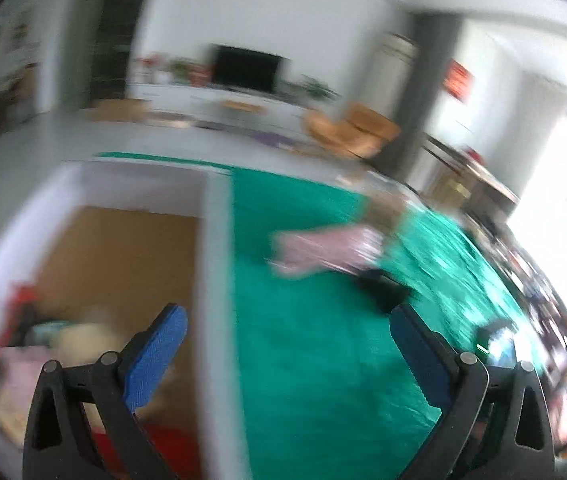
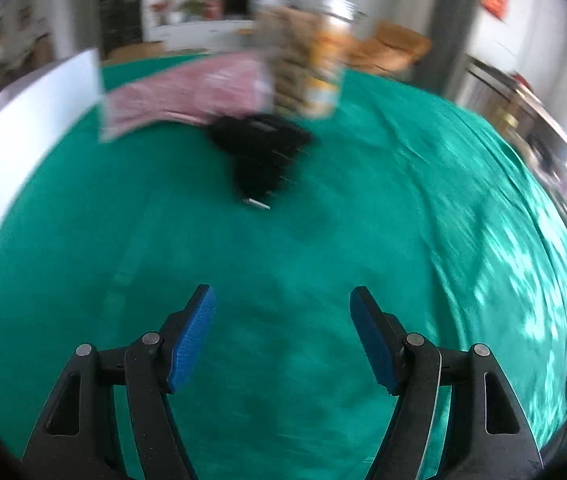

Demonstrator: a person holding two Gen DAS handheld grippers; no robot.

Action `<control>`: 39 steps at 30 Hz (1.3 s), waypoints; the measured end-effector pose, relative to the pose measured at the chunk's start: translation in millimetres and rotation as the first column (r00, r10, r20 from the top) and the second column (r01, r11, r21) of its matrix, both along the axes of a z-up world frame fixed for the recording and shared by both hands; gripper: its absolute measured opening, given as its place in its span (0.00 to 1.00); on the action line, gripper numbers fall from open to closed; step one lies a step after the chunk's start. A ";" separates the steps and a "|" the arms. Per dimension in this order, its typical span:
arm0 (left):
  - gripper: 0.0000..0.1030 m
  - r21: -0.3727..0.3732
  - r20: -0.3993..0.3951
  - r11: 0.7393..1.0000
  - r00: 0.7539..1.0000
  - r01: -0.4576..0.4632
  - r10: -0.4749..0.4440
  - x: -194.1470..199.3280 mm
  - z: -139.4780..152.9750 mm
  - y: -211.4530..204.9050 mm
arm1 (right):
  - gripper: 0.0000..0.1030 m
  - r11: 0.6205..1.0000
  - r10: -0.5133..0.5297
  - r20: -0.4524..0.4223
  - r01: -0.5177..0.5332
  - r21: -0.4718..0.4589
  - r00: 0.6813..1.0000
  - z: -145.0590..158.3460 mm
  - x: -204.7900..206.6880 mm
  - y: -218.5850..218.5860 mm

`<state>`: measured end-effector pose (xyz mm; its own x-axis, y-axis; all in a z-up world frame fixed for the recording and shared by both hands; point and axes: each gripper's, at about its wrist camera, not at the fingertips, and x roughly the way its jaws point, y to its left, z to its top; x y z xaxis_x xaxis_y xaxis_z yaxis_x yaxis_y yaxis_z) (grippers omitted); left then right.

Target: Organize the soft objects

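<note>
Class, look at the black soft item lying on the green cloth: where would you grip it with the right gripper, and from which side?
Probably the near, narrower end of the black soft item, approached from above and the front by the open right gripper. That end points at the gripper with bare green cloth around it; the far end lies against the pink fabric and jar. Blur hides finer detail.

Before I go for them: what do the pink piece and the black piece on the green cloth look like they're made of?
Pink piece: looks like thin woven cloth, matte, lying flat and limp with faint stripes; blur leaves the weave unsure. Black piece: looks like soft, dark matte fabric, bunched in a heap, with small pale bits along its edge; what those are I cannot tell.
</note>
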<state>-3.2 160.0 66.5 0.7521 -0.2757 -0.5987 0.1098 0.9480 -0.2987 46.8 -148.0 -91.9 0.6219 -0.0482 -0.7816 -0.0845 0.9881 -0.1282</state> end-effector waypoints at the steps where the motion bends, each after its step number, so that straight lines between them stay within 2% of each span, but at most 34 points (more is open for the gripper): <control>1: 0.98 -0.001 -0.022 0.997 0.997 0.071 -0.071 6.5 -9.1 -28.5 | 0.71 1.000 -0.022 0.003 0.022 0.002 1.000 -4.0 1.9 -4.3; 3: 0.98 0.002 -0.073 0.990 0.987 0.141 -0.140 17.7 -26.9 -64.6 | 0.72 0.998 -0.050 0.008 0.049 0.025 0.999 -10.8 3.2 -12.2; 4: 0.98 0.015 -0.106 0.986 0.981 0.167 -0.165 26.5 -45.5 -84.6 | 0.73 0.997 -0.058 0.009 0.057 0.043 0.998 -9.1 0.1 -16.9; 6: 0.98 0.035 -0.164 0.984 0.972 0.174 -0.166 44.8 -71.2 -107.3 | 0.75 0.996 -0.066 0.006 0.065 0.066 0.998 -9.6 -1.4 -22.5; 10: 0.98 0.078 -0.266 0.989 0.959 0.124 -0.099 80.9 -120.4 -127.4 | 0.78 0.991 -0.075 -0.005 0.075 0.111 0.997 -11.7 3.3 -29.9; 13: 0.98 0.095 -0.291 0.993 0.956 0.064 -0.033 102.6 -138.8 -123.1 | 0.79 0.992 -0.073 -0.004 0.073 0.104 0.997 -14.8 2.5 -28.8; 18: 0.98 0.176 -0.274 0.984 0.961 0.033 0.017 117.2 -153.7 -99.2 | 0.81 0.992 -0.068 -0.006 0.069 0.108 0.998 -16.0 1.7 -27.8; 20: 0.98 0.183 -0.284 0.983 0.958 0.019 0.035 124.5 -160.7 -92.6 | 0.81 0.992 -0.066 -0.006 0.067 0.111 0.998 -16.3 0.9 -27.4; 22: 0.98 0.195 -0.259 0.981 0.965 0.013 0.038 125.4 -163.9 -85.9 | 0.82 0.992 -0.066 -0.006 0.067 0.111 0.998 -16.6 1.0 -27.5; 26: 0.98 0.239 -0.225 0.971 0.974 0.031 0.024 121.7 -167.6 -90.7 | 0.82 0.992 -0.067 -0.006 0.067 0.111 0.998 -16.5 0.9 -27.3; 30: 1.00 0.295 -0.239 0.954 0.971 0.054 0.019 126.3 -170.6 -99.1 | 0.82 0.992 -0.067 -0.006 0.067 0.111 0.998 -16.5 0.9 -27.3; 34: 1.00 0.295 -0.266 0.951 0.964 0.092 -0.011 125.6 -169.5 -97.5 | 0.82 0.991 -0.066 -0.007 0.066 0.113 0.998 -16.6 0.7 -27.7; 37: 1.00 0.291 -0.232 0.951 0.972 0.103 -0.035 118.7 -169.6 -95.3 | 0.82 0.990 -0.058 -0.008 0.059 0.125 0.998 -16.2 0.3 -28.9; 39: 1.00 0.294 -0.233 0.950 0.972 0.103 -0.033 120.0 -169.7 -95.2 | 0.82 0.984 -0.064 -0.014 0.065 0.169 0.998 -13.3 1.6 -33.1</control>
<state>116.8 64.8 -103.2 0.5757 -0.1012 -0.8114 0.1406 0.9898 -0.0236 48.4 -181.2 -105.2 0.6148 0.0451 -0.7874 -0.0201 0.9989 0.0415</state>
